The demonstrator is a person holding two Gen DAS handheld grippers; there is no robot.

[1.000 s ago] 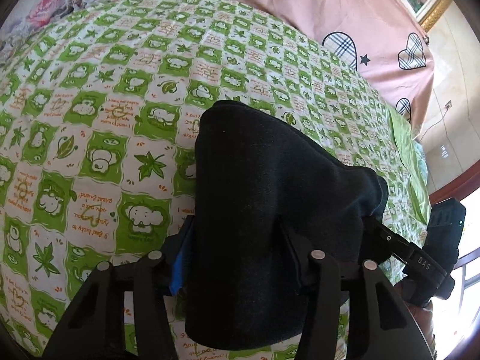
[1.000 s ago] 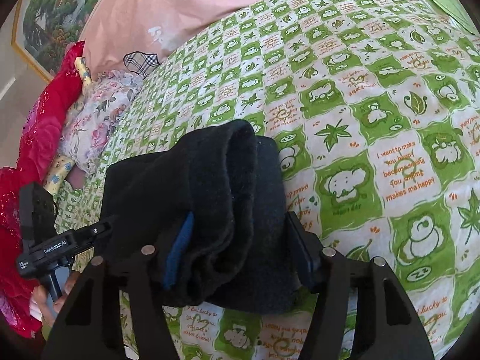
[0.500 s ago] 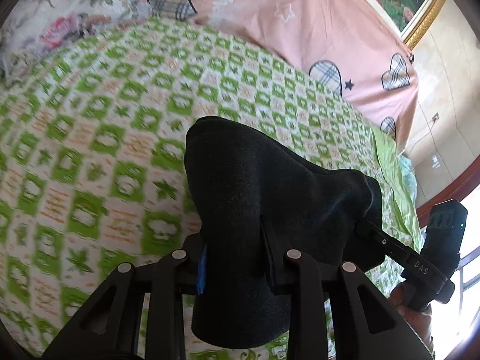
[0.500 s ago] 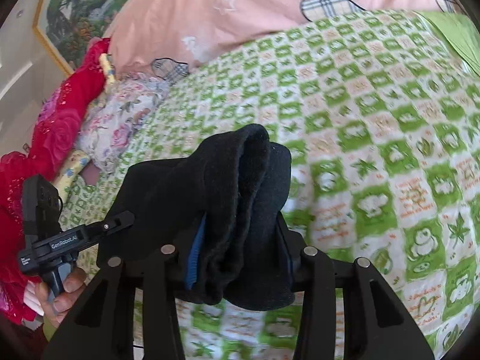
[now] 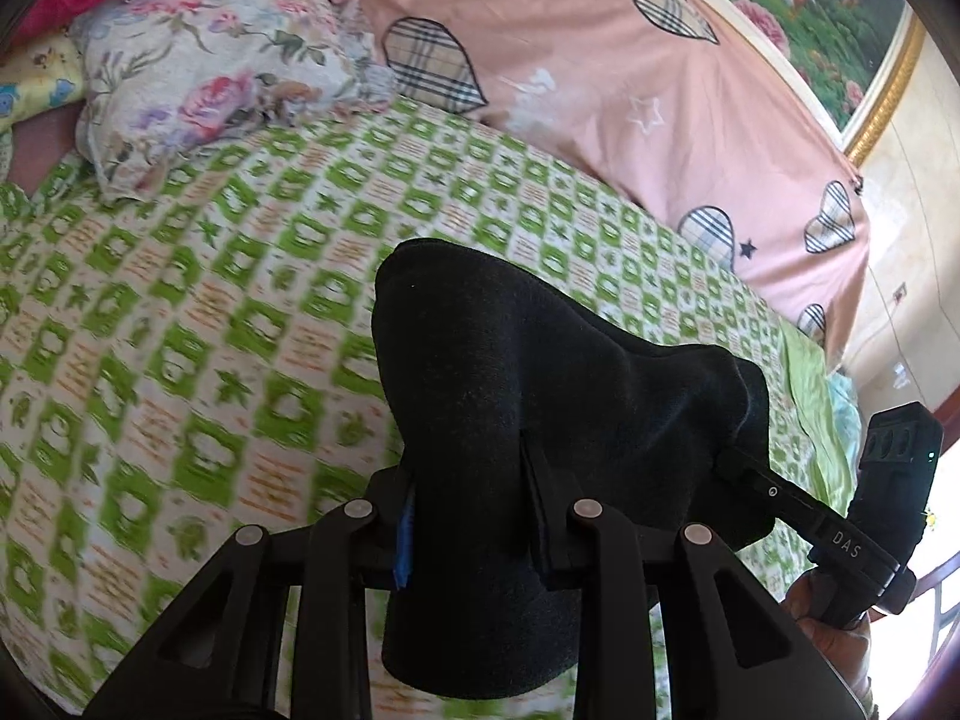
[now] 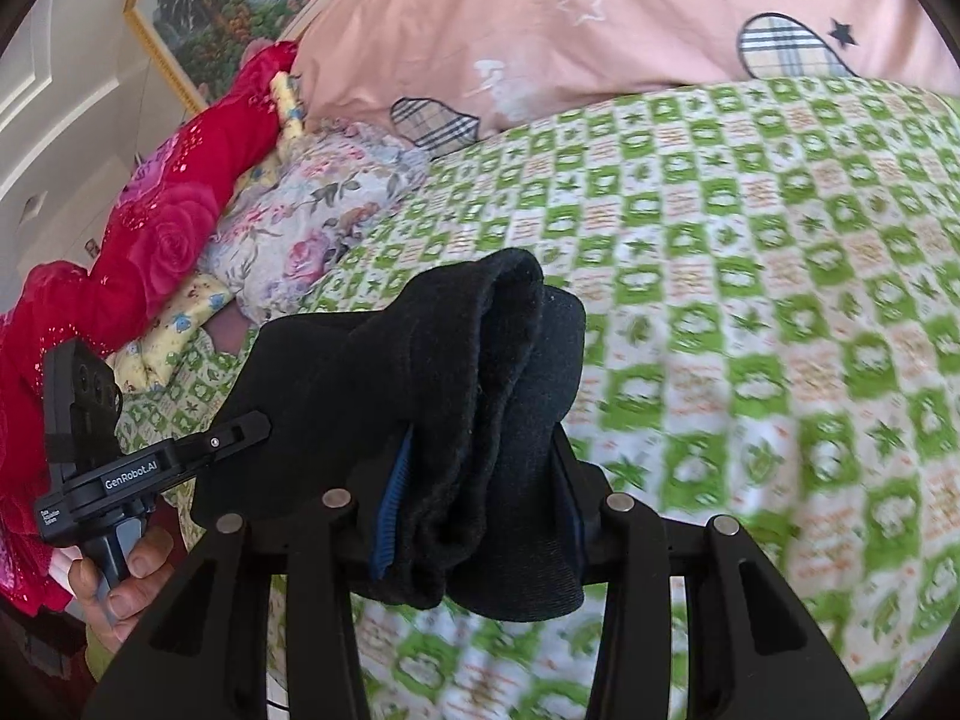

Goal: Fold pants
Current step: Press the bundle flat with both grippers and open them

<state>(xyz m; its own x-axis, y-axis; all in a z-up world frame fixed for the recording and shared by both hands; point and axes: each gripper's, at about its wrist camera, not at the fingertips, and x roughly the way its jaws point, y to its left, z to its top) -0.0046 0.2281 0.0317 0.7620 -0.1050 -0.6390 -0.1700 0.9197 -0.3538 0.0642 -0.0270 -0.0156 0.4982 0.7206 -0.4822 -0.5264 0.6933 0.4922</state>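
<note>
Both claws pinch the black pants (image 5: 528, 420): the left gripper (image 5: 474, 534) grips one end of the bundled cloth, the right gripper (image 6: 480, 516) the layered other end; a second ago the pants hung low over the green checked bedspread (image 5: 180, 312), now they are raised clear above it, the fold apparently yet to be laid; beyond the bedspread, floral pillow (image 5: 198, 78) and pink quilt (image 5: 600, 90).

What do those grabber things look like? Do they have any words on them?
Each hand-held gripper is black plastic. The left hand-held gripper has angular link bars with silver rivets and blue finger pads; white letters on it read "GenRobot.AI". The right hand-held gripper looks the same and reads "DAS". Bare hands hold them.
</note>
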